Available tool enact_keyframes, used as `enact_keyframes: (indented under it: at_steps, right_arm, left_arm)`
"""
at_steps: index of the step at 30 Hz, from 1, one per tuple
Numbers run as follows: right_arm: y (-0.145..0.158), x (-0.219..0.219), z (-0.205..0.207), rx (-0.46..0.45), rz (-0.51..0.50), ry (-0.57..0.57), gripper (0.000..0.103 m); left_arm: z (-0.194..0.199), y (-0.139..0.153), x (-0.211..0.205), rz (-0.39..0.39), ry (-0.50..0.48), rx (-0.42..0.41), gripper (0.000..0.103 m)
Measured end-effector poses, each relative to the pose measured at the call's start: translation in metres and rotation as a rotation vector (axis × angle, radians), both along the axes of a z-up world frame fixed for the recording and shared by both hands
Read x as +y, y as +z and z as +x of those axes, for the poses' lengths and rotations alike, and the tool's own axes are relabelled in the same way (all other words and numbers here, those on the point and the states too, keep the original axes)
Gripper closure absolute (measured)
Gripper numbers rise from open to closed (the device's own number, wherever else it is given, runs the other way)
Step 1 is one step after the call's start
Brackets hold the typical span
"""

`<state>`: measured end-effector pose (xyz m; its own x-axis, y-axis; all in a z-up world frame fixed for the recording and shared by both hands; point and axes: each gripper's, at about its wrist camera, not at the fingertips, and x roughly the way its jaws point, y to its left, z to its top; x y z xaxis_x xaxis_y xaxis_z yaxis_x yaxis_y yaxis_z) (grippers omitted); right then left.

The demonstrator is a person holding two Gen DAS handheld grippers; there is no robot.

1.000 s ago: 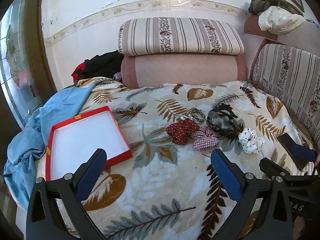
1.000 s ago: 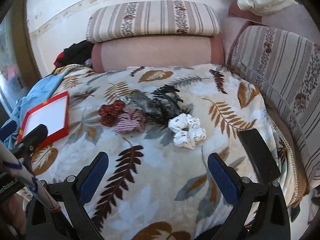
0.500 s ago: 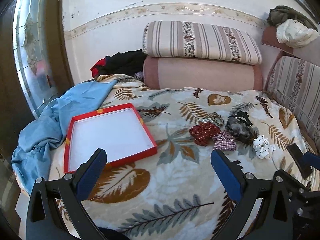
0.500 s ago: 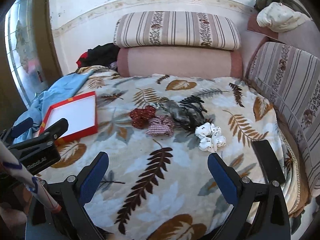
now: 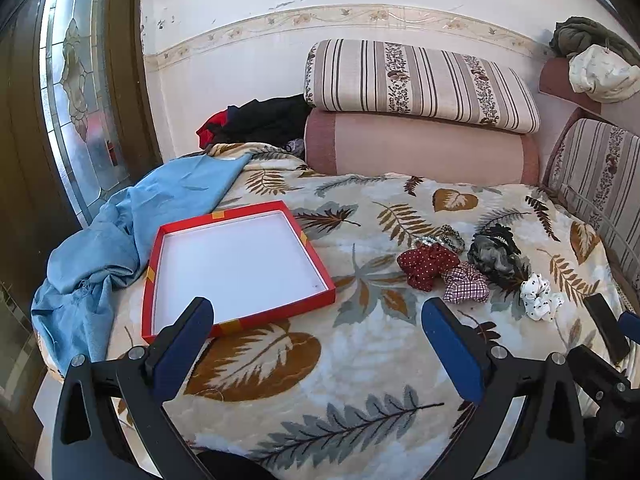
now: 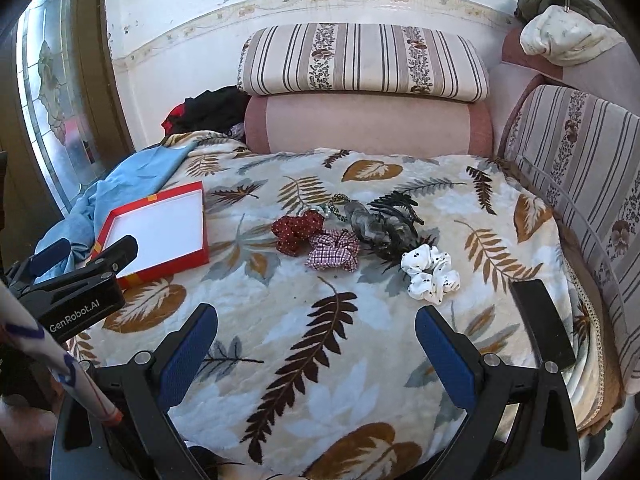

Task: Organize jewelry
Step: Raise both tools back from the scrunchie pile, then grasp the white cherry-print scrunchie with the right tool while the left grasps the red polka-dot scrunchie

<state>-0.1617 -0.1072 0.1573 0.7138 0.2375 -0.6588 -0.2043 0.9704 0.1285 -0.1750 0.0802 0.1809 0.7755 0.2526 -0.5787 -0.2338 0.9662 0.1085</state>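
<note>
Red-rimmed and white inside, the shallow square cardboard box (image 5: 236, 268) lies empty on the leaf-patterned blanket (image 5: 360, 360), just past the left gripper (image 5: 316, 344), whose blue-padded jaws gape wide and hold nothing. Fabric scrunchies cluster to its right: dark red dotted scrunchie (image 6: 298, 230), plaid scrunchie (image 6: 334, 250), white spotted scrunchie (image 6: 430, 274). They lie ahead of the right gripper (image 6: 316, 344), equally wide and empty.
</note>
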Motion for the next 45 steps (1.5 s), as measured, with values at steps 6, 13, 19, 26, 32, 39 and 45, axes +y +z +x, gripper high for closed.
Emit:
enact_keyframes:
  at_steps: [6,13,19,26,32,39,45]
  right_arm:
    - [-0.007,-0.008,0.008,0.027,0.020,-0.014,0.002]
    - [-0.019,-0.022,0.021,0.073,0.056,-0.036,0.005]
    - [-0.031,-0.033,0.033,0.109,0.075,-0.057,0.006]
    - [-0.052,-0.059,0.059,0.164,0.115,-0.096,0.018]
    - [-0.082,-0.102,0.091,0.227,0.160,-0.199,0.026]
    - [-0.120,-0.141,0.134,0.298,0.177,-0.304,0.026]
    - [-0.145,-0.136,0.163,0.315,0.177,-0.301,0.028]
  left_arm:
    - [0.003,-0.004,-0.002,0.001,-0.011,0.016,0.000]
    - [0.012,-0.011,-0.007,0.008,-0.020,0.044,0.000]
    - [0.022,-0.019,-0.010,0.010,-0.033,0.073,0.000]
    - [0.037,-0.038,-0.010,-0.023,-0.081,0.124,0.000]
    - [0.056,-0.061,-0.008,-0.090,-0.121,0.192,0.000]
    - [0.066,-0.079,-0.010,-0.101,-0.142,0.235,0.000]
    - [0.075,-0.089,-0.008,-0.144,-0.170,0.265,0.000]
